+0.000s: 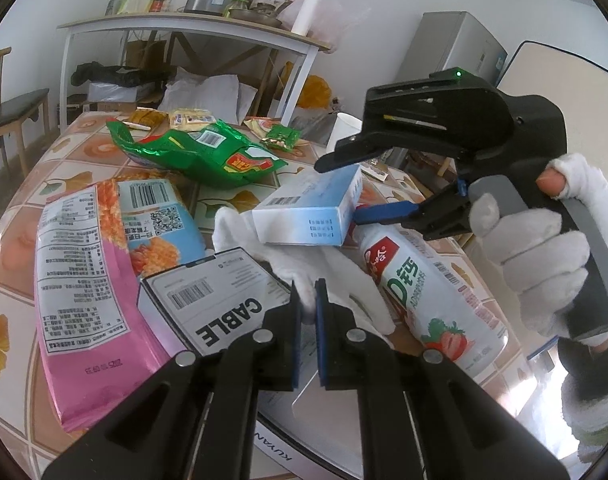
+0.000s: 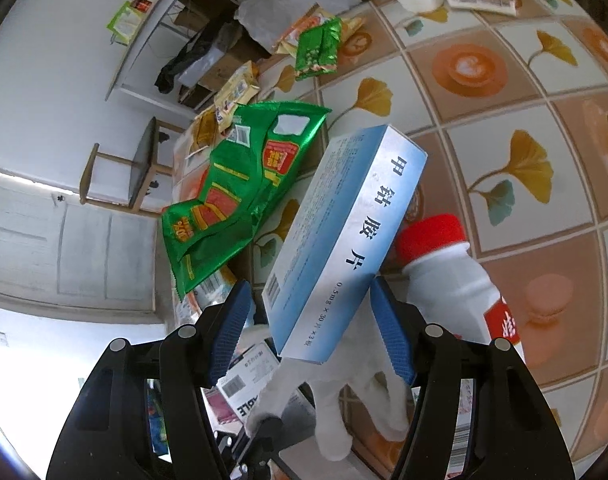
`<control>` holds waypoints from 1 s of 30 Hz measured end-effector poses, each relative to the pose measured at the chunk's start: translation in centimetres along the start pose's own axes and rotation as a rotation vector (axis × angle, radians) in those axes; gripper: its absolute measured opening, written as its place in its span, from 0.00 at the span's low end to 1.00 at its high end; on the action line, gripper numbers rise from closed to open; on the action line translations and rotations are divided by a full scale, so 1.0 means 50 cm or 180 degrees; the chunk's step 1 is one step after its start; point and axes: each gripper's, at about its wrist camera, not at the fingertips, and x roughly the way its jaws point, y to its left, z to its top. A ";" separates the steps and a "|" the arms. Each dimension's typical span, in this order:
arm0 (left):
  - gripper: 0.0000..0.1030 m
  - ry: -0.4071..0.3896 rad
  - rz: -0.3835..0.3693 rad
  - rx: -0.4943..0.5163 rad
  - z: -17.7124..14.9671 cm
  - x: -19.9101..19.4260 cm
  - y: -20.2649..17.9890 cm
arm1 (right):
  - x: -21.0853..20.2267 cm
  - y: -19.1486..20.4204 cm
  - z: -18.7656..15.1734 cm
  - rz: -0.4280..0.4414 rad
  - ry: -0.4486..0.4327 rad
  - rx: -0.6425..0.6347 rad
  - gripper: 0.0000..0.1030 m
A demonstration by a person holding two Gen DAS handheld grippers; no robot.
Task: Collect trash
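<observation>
Judging from the left wrist view, you have barely begun: the pink foil snack bag (image 1: 83,280), crumpled green foil wrapper (image 1: 199,152), white "CABLE" cardboard box (image 1: 211,300) and white strawberry-drink bottle (image 1: 432,292) all lie on the tiled table (image 1: 19,240). Your left gripper (image 1: 308,312) is pinched on a white cloth glove (image 1: 304,268). In the right wrist view, your right gripper (image 2: 310,328) stands about half open around the pale blue medicine carton (image 2: 344,240), pads not yet pressing it.
</observation>
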 end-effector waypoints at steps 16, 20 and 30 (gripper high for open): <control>0.05 0.0026 -0.0035 -0.0046 -0.001 0.004 0.006 | 0.015 0.052 -0.006 -0.0274 -0.0281 -0.0512 0.41; 0.05 0.0031 -0.0047 -0.0061 -0.002 0.004 0.006 | 0.013 0.091 -0.017 -0.0367 -0.0438 -0.0901 0.41; 0.06 0.0034 -0.0059 -0.0087 -0.003 0.005 0.006 | 0.045 0.133 -0.019 -0.0704 -0.0533 -0.1339 0.54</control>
